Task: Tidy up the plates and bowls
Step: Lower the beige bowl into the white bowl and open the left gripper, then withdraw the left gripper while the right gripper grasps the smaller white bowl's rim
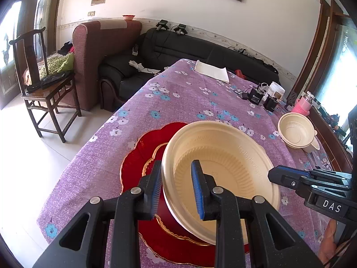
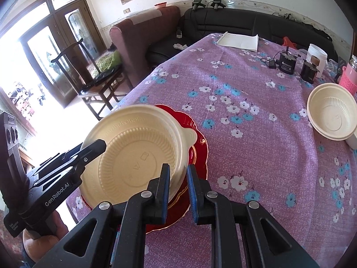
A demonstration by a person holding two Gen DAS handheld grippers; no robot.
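Note:
A cream plastic bowl (image 1: 223, 169) is tilted above a red scalloped plate (image 1: 138, 156) with gold trim on the purple floral tablecloth. My left gripper (image 1: 177, 189) has its fingers on either side of the bowl's near rim, one inside and one outside. In the right wrist view the same bowl (image 2: 133, 156) sits over the red plate (image 2: 198, 143), and my right gripper (image 2: 178, 192) straddles its right rim. A second cream bowl (image 1: 294, 131) rests at the table's right, also in the right wrist view (image 2: 332, 114).
A white paper pad (image 1: 212, 70) lies at the table's far end. Black adapters (image 2: 287, 63), a white tub (image 2: 316, 55) and a pink cup (image 2: 349, 78) stand at the far right. A wooden chair (image 1: 42, 82) and sofas stand beyond the left edge.

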